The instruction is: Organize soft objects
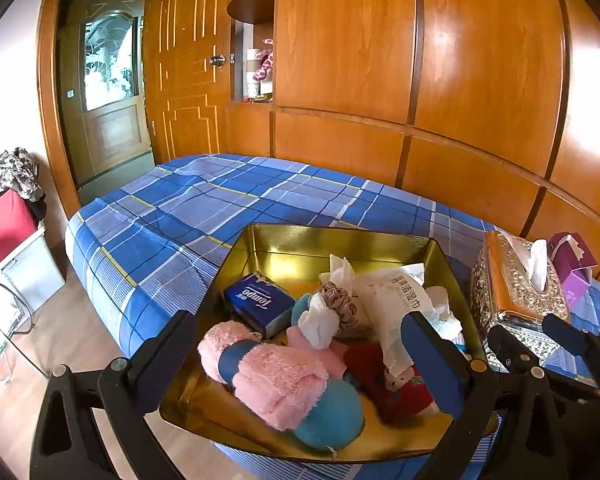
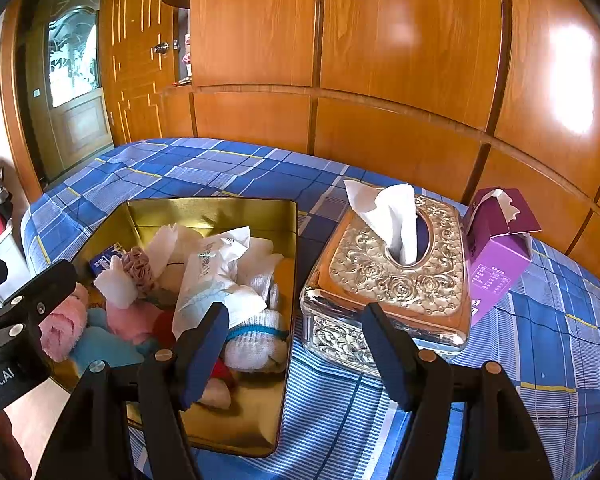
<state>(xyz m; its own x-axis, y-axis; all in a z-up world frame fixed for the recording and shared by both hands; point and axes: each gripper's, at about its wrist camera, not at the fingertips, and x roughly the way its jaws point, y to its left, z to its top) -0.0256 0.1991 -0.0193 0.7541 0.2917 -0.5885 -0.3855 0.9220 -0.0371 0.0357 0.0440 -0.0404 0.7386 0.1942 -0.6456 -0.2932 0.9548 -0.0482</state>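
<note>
Here both tongs, left point(image 1: 304, 354) and right point(image 2: 296, 344), gape wide; neither holds anything.

Left gripper point(image 1: 304, 364) open over gold tin point(image 1: 340, 240) on plaid bed point(image 1: 180, 208); pink towel roll point(image 1: 268, 376), tissue pack point(image 1: 260, 304) inside.
</note>
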